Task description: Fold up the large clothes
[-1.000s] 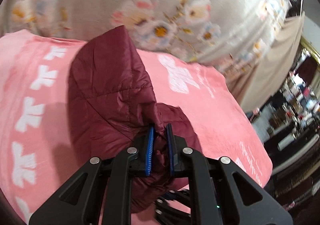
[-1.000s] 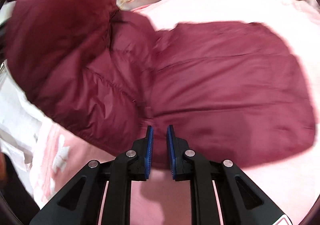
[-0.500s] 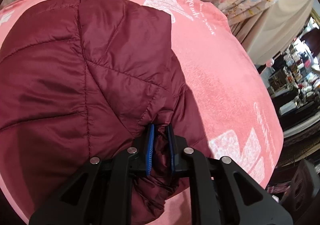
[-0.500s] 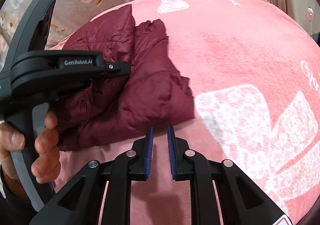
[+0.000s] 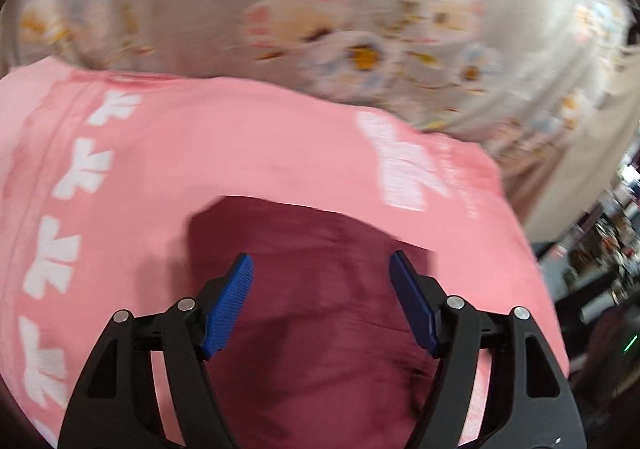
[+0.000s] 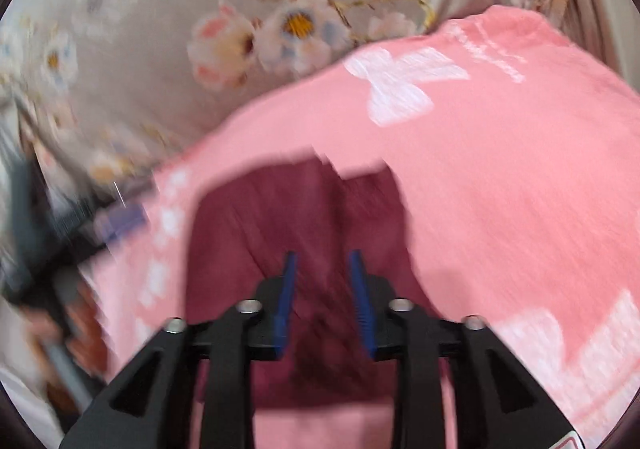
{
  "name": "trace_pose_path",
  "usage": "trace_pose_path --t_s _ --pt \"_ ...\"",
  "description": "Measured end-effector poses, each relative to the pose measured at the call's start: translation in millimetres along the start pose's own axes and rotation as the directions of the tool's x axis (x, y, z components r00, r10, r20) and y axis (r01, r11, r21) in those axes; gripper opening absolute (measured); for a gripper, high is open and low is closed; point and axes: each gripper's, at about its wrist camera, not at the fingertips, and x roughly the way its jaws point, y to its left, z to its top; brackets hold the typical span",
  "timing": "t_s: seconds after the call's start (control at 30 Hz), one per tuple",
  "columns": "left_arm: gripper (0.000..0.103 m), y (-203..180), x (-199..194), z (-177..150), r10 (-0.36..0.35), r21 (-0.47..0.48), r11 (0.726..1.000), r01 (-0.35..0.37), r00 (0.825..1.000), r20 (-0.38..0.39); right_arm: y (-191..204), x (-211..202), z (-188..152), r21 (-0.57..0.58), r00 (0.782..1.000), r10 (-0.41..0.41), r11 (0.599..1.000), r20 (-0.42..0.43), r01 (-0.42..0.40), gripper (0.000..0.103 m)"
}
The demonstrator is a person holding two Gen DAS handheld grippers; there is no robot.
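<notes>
Garment: maroon quilted jacket [image 5: 320, 289], bundled into a compact, roughly rectangular heap; stitching lines blurred by motion in both views.
Garment location: lying on the pink blanket [image 5: 240, 153], near the viewer's edge of it, pink cloth showing on its left, far and right sides.
Left gripper [image 5: 321, 269]: jaws spread wide, blue pads [image 5: 230, 303] far apart, nothing between them; released.
Jacket relative to left gripper: directly beyond and below the fingers; the heap's far edge lies past the fingertips, and its width runs a little beyond each pad. Whether the pads touch the fabric cannot be told.
Right gripper [image 6: 322, 263]: jaws parted by a moderate gap, narrower than the left pair; blue pads [image 6: 286, 301] hold no cloth; released.
Jacket relative to right gripper: maroon jacket [image 6: 280, 217] centred under and ahead of the fingers, a dark crease running down between the pads. Contact cannot be told through the blur.
Support surface: pink blanket [image 6: 500, 177], plush, with white bow motifs and white script near its far edge; a column of white motifs runs down its left side in the left wrist view.
Backdrop: grey floral curtain [image 5: 360, 29] hanging behind the blanket; grey floral curtain [image 6: 248, 21] with pink, white and blue blossoms.
Periphery: dark blurred shape at the left edge of the right wrist view, unidentifiable; cluttered shelves [image 5: 608, 233] at far right of the left wrist view.
</notes>
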Motion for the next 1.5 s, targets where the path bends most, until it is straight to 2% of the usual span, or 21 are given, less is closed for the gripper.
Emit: trace_pose_path --t_s 0.03,0.17,0.33,0.37,0.4,0.43,0.5,0.53,0.63,0.73,0.9,0.97,1.23,1.5 --pt "0.068 10.4 4.2 2.5 0.031 -0.011 0.999 -0.031 1.000 -0.004 5.9 6.6 9.5 0.024 1.000 0.002 1.000 -0.004 -0.001 0.052" --pt "0.068 36.1 17.1 3.0 0.081 -0.045 0.996 -0.083 0.996 -0.033 15.3 59.9 37.7 0.108 0.996 -0.039 0.993 -0.083 0.048 0.054" --pt "0.068 47.1 39.6 0.7 0.104 -0.060 0.992 -0.108 0.992 -0.065 -4.2 117.8 27.9 0.174 0.976 -0.105 0.975 -0.192 0.139 0.055" --pt "0.068 46.3 45.9 1.4 0.104 -0.060 0.992 -0.108 0.992 -0.074 -7.8 125.9 21.4 0.185 0.973 -0.088 0.974 -0.212 0.128 0.054" --pt "0.068 46.1 51.2 0.3 0.106 -0.062 0.992 -0.111 0.991 -0.084 -10.5 132.4 20.1 0.188 0.974 -0.062 0.977 -0.217 0.104 0.040" --pt "0.068 45.3 55.5 -0.6 0.106 -0.063 0.992 -0.112 0.990 -0.092 -11.3 135.5 18.8 0.182 0.975 -0.041 0.980 -0.216 0.082 0.020" --pt "0.068 43.9 61.9 -2.9 0.100 -0.058 0.993 -0.107 0.989 -0.105 -9.9 124.7 17.3 0.142 0.984 -0.039 0.988 -0.176 0.065 0.009" --pt "0.068 40.2 64.4 -3.5 0.101 -0.051 0.993 -0.107 0.989 -0.108 -9.0 115.1 18.2 0.119 0.988 -0.053 0.990 -0.148 0.071 0.007" --pt "0.068 25.9 69.5 -3.5 0.098 -0.025 0.995 -0.101 0.990 -0.106 -12.9 83.9 23.5 0.056 0.991 -0.124 0.990 -0.046 0.126 0.006" --pt "0.068 9.2 77.9 -2.9 0.087 0.004 0.996 -0.087 0.990 -0.109 -23.0 66.3 25.8 0.025 0.977 -0.210 0.977 0.018 0.210 0.006" --pt "0.068 -23.4 98.2 -6.3 0.089 0.072 0.994 -0.081 0.989 -0.121 -53.6 78.2 21.3 0.021 0.963 -0.269 0.963 -0.011 0.269 0.006" --pt "0.068 -35.0 109.6 -10.5 0.114 0.110 0.989 -0.100 0.986 -0.123 -60.0 85.5 18.7 0.011 0.957 -0.290 0.957 -0.016 0.290 0.006" --pt "0.070 -44.1 140.5 -24.7 0.177 0.164 0.974 -0.154 0.976 -0.130 -74.7 106.2 9.6 -0.026 0.952 -0.305 0.952 -0.027 0.304 0.007" --pt "0.082 -52.2 154.2 -38.1 0.224 0.219 0.955 -0.200 0.971 -0.089 -80.5 116.9 3.9 -0.035 0.953 -0.302 0.953 -0.013 0.301 0.010"
